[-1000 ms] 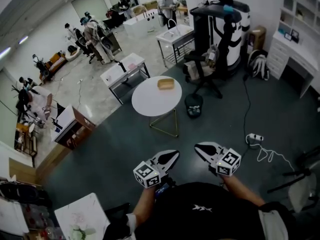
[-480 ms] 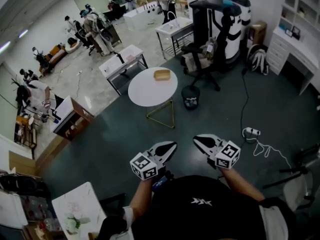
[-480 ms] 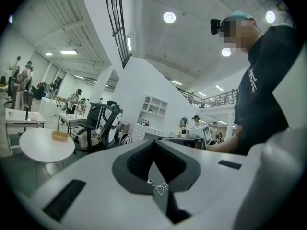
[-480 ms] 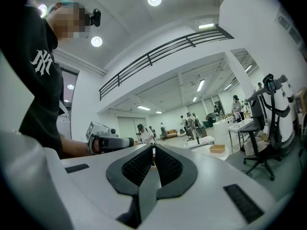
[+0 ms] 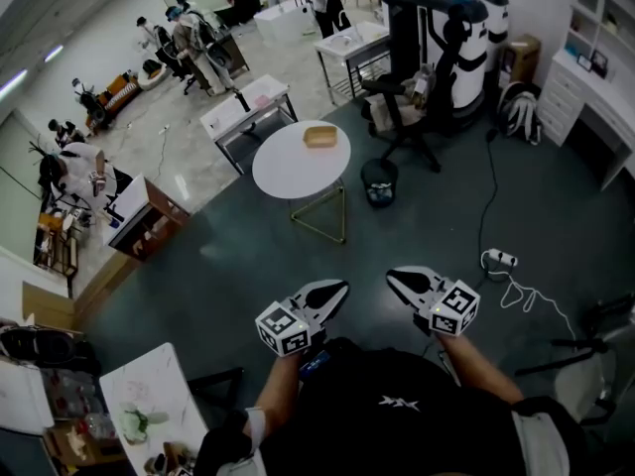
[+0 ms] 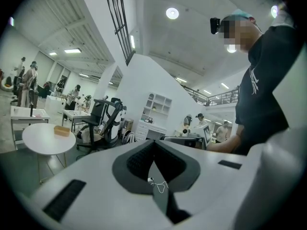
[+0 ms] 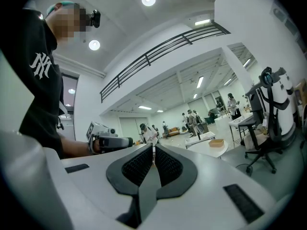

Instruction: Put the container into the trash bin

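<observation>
Tan container (image 5: 320, 137) sits on round white worktop (image 5: 288, 174); black trash bin (image 5: 379, 182) on floor (image 5: 238, 266) just beside, contents unclear. Left gripper (image 5: 340, 288) and right gripper (image 5: 394, 276) jaws together, empty, far from both.

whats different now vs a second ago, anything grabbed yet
Nothing was taken hold of or let go. Only the head view has shifted: the round table, the container on it and the trash bin beside it now sit a little higher in the picture. The left gripper and right gripper stay shut and empty, held out in front of the person, well short of the table.
</observation>
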`<state>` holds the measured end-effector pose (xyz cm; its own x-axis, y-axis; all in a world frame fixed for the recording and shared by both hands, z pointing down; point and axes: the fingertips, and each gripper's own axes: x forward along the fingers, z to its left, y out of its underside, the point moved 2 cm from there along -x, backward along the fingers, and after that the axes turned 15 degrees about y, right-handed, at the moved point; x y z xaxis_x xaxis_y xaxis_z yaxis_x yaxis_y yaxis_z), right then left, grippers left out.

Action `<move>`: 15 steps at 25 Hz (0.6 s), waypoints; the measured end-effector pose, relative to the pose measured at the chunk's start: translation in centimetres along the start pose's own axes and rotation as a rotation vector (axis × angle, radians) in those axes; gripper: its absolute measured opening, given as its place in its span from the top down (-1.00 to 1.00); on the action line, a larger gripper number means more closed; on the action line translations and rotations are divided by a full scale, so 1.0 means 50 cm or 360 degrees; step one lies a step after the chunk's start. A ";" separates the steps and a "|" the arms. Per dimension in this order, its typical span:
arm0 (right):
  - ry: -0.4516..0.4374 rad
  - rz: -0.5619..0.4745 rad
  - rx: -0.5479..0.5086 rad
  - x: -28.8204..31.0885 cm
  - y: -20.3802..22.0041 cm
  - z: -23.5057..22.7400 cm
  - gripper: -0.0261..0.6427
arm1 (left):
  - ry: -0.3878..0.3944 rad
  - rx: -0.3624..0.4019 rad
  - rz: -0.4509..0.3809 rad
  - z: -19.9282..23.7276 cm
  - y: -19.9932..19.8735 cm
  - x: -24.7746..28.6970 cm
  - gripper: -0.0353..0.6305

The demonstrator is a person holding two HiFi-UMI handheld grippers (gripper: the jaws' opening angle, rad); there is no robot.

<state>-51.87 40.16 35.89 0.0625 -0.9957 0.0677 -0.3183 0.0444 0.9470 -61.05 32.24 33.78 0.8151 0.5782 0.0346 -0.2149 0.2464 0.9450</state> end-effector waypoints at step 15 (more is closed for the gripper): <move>-0.0055 0.0078 0.0054 0.091 -0.020 -0.092 0.80 | -0.0046 -0.0031 -0.0120 0.135 -0.046 0.034 0.88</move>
<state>-46.90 35.94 36.69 0.0133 -0.9947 0.1020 -0.3520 0.0908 0.9316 -55.53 27.40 33.89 0.8446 0.5348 -0.0264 -0.1629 0.3036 0.9388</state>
